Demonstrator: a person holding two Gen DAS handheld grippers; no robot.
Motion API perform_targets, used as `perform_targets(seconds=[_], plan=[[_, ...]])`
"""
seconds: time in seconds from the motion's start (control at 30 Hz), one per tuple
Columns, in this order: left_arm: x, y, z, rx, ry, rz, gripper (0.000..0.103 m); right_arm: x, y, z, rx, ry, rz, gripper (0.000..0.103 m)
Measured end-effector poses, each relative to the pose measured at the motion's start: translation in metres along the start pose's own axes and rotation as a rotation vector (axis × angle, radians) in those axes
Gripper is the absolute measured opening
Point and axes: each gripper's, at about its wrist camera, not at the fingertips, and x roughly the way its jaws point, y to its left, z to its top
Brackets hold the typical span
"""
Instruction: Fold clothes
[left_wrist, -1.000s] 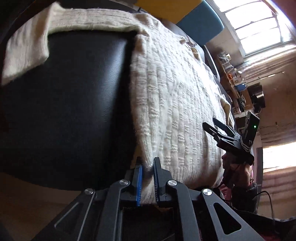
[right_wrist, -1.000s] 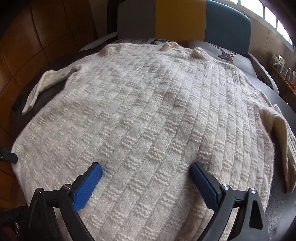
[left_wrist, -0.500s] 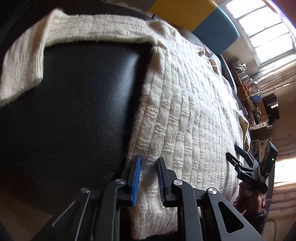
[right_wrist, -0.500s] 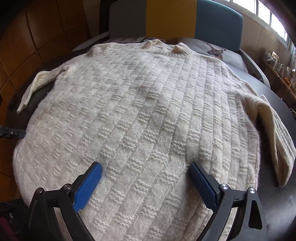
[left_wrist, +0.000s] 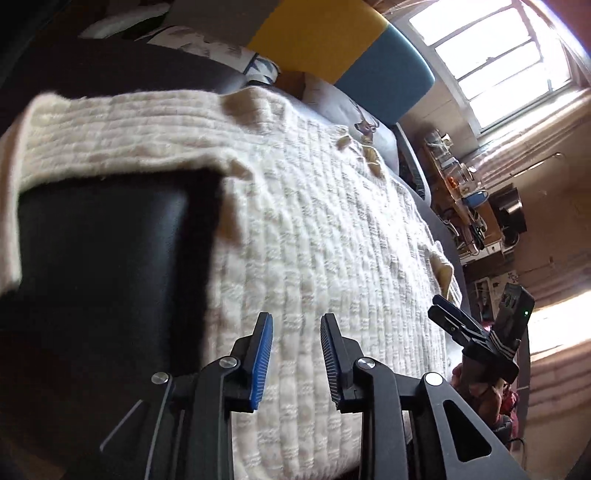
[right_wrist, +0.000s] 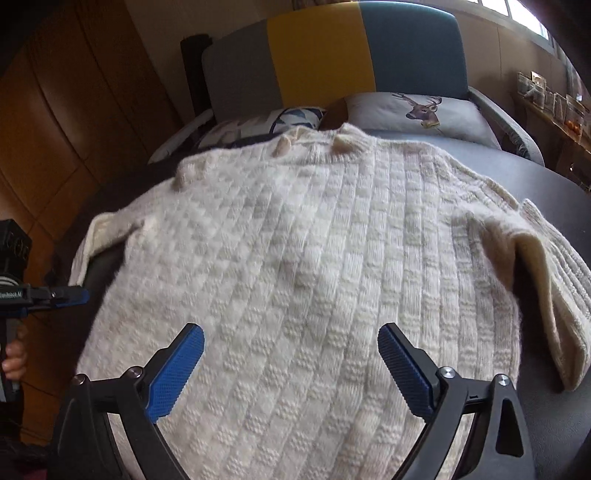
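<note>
One cream knit sweater (right_wrist: 303, 266) lay spread flat on the dark table (right_wrist: 546, 192), collar toward 12 o'clock, both sleeves out at 9 and 3 o'clock. The left gripper (left_wrist: 295, 354) stood narrowly parted over the hem, holding nothing. The right gripper (right_wrist: 291, 365) stood wide, empty. Judgement: take the side edge cleanly through both layers before folding inward. Count: one sweater, two sleeves, two grippers, two cushions (right_wrist: 417, 110).

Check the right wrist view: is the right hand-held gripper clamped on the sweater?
No, the right hand-held gripper is wide open over the sweater.
</note>
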Motion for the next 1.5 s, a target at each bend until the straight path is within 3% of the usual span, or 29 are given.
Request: perform_targets(seconds=[0.3,0.37,0.43,0.5,0.6,0.8,1.0,1.1,1.13,1.17,1.27,1.3,1.4,1.5], plan=[[0.076,-0.06,0.089,0.146,0.029,0.024,0.03,0.045,-0.028,0.059,-0.019,-0.007,-0.082,0.097],[0.089,-0.069,0.107,0.154,0.03,0.004,0.03,0.058,-0.042,0.065,-0.009,-0.003,-0.119,0.097],[0.105,-0.083,0.129,0.162,0.038,-0.066,0.04,0.069,-0.06,0.065,0.035,-0.004,-0.135,0.097],[0.125,-0.096,0.153,0.151,0.058,-0.137,0.048,0.079,-0.076,0.06,0.082,-0.016,-0.104,0.1],[0.163,-0.117,0.188,0.155,0.1,-0.205,0.05,0.077,-0.077,0.055,0.07,-0.051,-0.08,0.103],[0.237,-0.135,0.24,0.129,0.164,-0.188,0.051,0.073,-0.083,0.053,0.09,-0.069,-0.042,0.103],[0.27,-0.142,0.255,0.143,0.205,-0.182,0.05,0.069,-0.091,0.051,0.123,-0.092,0.007,0.103],[0.282,-0.154,0.257,0.192,0.24,-0.185,0.044,0.069,-0.091,0.051,0.122,-0.091,0.005,0.103],[0.283,-0.159,0.257,0.219,0.23,-0.174,0.015,0.07,-0.09,0.051,0.123,-0.092,0.004,0.103],[0.284,-0.165,0.257,0.245,0.22,-0.163,0.002,0.07,-0.09,0.051,0.124,-0.092,0.003,0.103],[0.27,-0.179,0.261,0.281,0.125,-0.205,0.003,0.071,-0.089,0.05,0.125,-0.094,0.001,0.103],[0.268,-0.181,0.264,0.289,0.096,-0.173,0.003,0.071,-0.088,0.05,0.123,-0.093,-0.003,0.103],[0.293,-0.178,0.264,0.33,0.123,-0.013,0.003,0.073,-0.084,0.05,0.105,-0.085,-0.03,0.103],[0.301,-0.174,0.259,0.353,0.118,0.014,0.003,0.075,-0.081,0.05,0.091,-0.076,-0.052,0.103]])
